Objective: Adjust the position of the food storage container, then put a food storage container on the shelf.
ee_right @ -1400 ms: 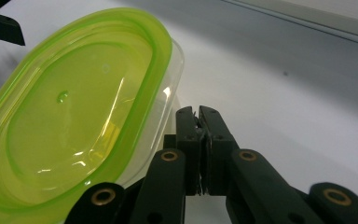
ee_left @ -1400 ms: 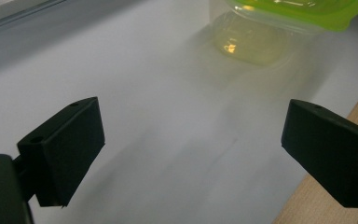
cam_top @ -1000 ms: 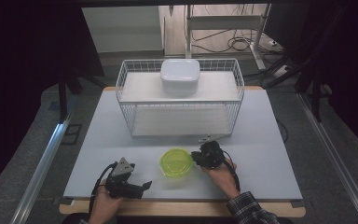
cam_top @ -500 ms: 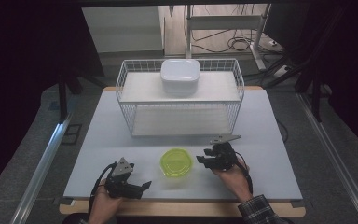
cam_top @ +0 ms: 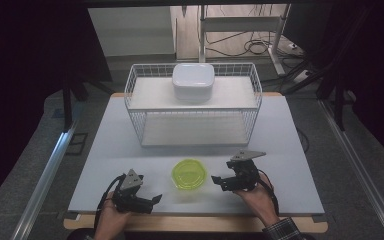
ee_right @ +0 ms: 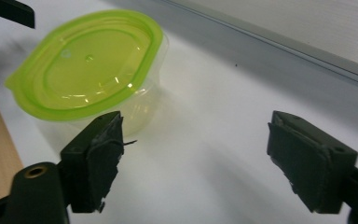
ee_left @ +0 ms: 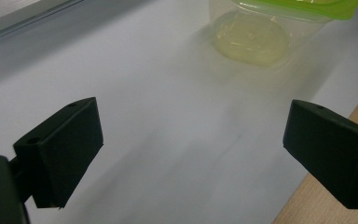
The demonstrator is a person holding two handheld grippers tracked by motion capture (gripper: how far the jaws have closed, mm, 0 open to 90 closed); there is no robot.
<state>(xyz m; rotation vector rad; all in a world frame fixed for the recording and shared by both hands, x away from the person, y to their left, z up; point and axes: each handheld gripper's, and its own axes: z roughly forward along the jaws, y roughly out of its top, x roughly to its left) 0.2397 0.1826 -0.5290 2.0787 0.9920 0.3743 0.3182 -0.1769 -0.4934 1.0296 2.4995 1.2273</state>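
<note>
Standing wide apart with nothing between them, the jaws of the right gripper have just been opening – bare white table lies in the gap. Just past its left jaw sits the clear container with a green lid, near that jaw but apart from it, lid on and level. In the high view the right gripper is just right of the container.

The left gripper also has its jaws spread wide and empty – beyond them, ahead and toward the right jaw, the same container stands well clear. Farther off (behind the container) a white wire rack carries a white lidded box on its upper shelf.
</note>
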